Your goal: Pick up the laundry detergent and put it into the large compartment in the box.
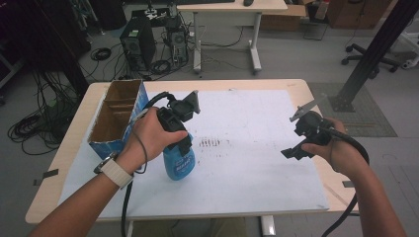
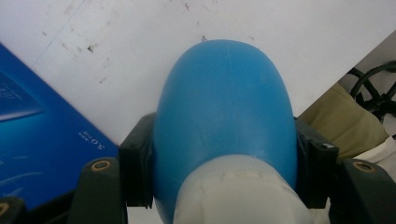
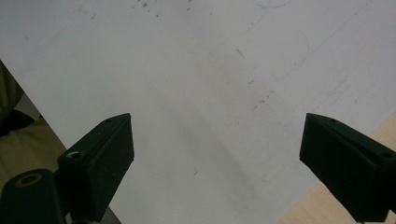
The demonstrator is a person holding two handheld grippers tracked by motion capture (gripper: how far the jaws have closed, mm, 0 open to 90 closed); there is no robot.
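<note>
Jaws of the left gripper [image 1: 180, 136] are clamping the blue bottle [image 1: 179, 160], steadying it upright; the right gripper [image 1: 301, 143] is waiting, spread wide, nearby.

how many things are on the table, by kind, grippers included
blue bottle: 1
blue cardboard box: 1
white sheet: 1
grippers, left gripper shut on the bottle and right gripper open: 2
total: 5
</note>
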